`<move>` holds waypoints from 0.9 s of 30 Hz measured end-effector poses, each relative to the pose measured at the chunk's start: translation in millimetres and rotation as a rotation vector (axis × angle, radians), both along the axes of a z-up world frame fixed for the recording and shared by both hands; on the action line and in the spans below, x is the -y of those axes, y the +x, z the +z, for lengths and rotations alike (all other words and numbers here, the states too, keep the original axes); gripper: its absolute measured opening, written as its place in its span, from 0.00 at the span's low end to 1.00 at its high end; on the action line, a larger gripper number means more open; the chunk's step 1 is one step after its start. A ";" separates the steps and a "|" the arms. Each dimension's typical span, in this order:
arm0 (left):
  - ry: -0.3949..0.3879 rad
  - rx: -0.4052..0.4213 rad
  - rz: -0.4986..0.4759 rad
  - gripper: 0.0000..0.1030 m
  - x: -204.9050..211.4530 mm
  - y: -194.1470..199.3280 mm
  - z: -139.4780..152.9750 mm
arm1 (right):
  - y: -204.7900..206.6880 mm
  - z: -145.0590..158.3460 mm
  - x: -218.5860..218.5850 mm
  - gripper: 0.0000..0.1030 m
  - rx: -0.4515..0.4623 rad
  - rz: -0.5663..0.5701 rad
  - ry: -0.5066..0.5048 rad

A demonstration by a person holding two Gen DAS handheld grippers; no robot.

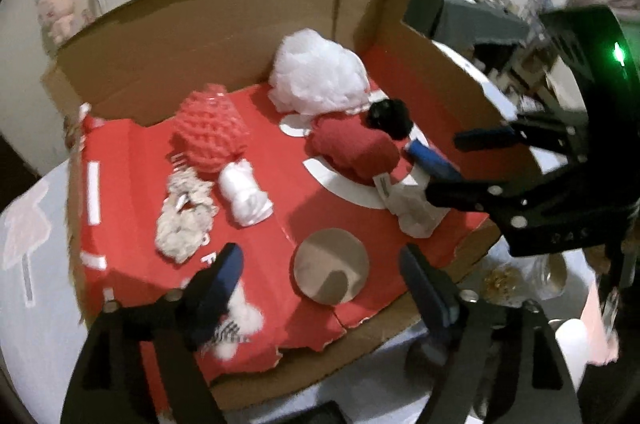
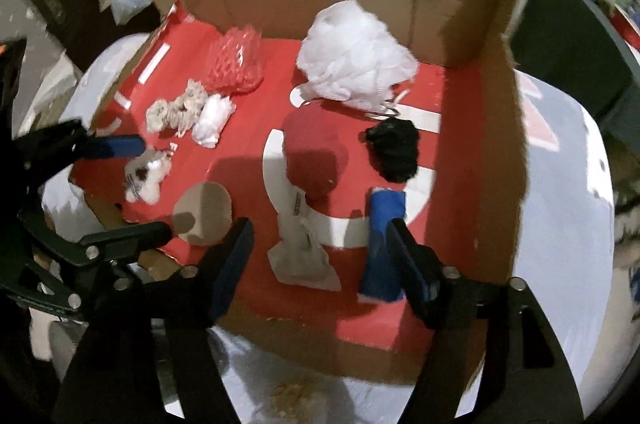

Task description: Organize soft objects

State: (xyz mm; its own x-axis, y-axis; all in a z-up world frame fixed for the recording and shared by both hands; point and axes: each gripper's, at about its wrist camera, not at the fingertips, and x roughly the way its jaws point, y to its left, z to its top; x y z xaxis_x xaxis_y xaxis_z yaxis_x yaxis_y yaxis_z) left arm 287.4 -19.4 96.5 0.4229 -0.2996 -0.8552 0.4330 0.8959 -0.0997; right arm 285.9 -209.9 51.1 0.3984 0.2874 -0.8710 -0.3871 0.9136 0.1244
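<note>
1. Your left gripper [image 1: 320, 284] sits low in the left wrist view with its jaws spread wide and nothing between them but the bare red floor and a brown card disc [image 1: 331, 266]. The small white fluffy piece [image 1: 240, 328] lies just beside the left finger, not held.
2. At the left of that view, on the floor of the cardboard box [image 1: 200, 35], lies the cream knitted tangle [image 1: 184, 216]. It looks light and limp, so pinch it through its bulk, not by a loose loop.
3. Beside it to the right is the white rolled cloth [image 1: 246, 193]: soft and compressible, so take it across the roll's middle.
4. Above those two, the pink mesh pouf [image 1: 210, 133] should be springy and nearly weightless; close deep into it or it may slip out.
5. At upper centre, by the back wall, the white net pouf [image 1: 316, 71] is the bulkiest and airiest. Grip near its core.
6. Centre right, the dark red cloth bundle [image 1: 352, 153] looks denser; grab its rounded top, clear of the tag.
7. Touching its upper right edge is the black fuzzy piece [image 1: 390, 117], small and squashy.
8. In the right wrist view your right gripper [image 2: 320, 260] is also wide open and empty. The grey-white folded cloth [image 2: 302, 260] lies between its fingers, and the blue roll [image 2: 382, 244] is just beside the right finger; both look soft enough to pinch mid-body.
</note>
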 end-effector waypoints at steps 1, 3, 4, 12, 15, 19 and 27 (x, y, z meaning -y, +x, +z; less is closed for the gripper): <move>-0.006 0.003 0.022 0.85 -3.1 -2.5 1.7 | -4.3 2.7 2.5 0.68 0.006 -0.019 0.004; 0.004 0.007 0.063 0.88 -6.2 -6.1 2.2 | -10.5 5.1 4.3 0.68 0.020 -0.045 -0.002; 0.006 0.009 0.080 0.90 -5.8 -6.1 1.5 | -14.5 6.2 4.7 0.68 0.027 -0.059 -0.006; -0.021 -0.004 0.215 0.94 -26.1 -15.9 -5.3 | -30.9 -2.7 5.1 0.69 0.017 -0.135 -0.008; -0.020 0.004 0.242 0.96 -28.4 -18.8 -8.7 | -33.2 -8.7 6.6 0.69 0.005 -0.165 0.003; -0.044 -0.004 0.261 0.97 -29.3 -22.0 -12.5 | -35.3 -13.9 7.1 0.69 0.000 -0.187 0.013; -0.029 0.004 0.293 0.99 -30.1 -23.8 -22.0 | -38.1 -17.0 3.4 0.69 0.044 -0.211 -0.022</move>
State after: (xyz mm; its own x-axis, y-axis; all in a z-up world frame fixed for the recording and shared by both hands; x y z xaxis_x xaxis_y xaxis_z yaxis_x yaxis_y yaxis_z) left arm 263.6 10.6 74.5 0.4983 -0.1888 -0.8462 0.1568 0.9795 -0.1262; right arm 247.8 -213.3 34.0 0.4859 0.1746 -0.8564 -0.1911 0.9774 0.0908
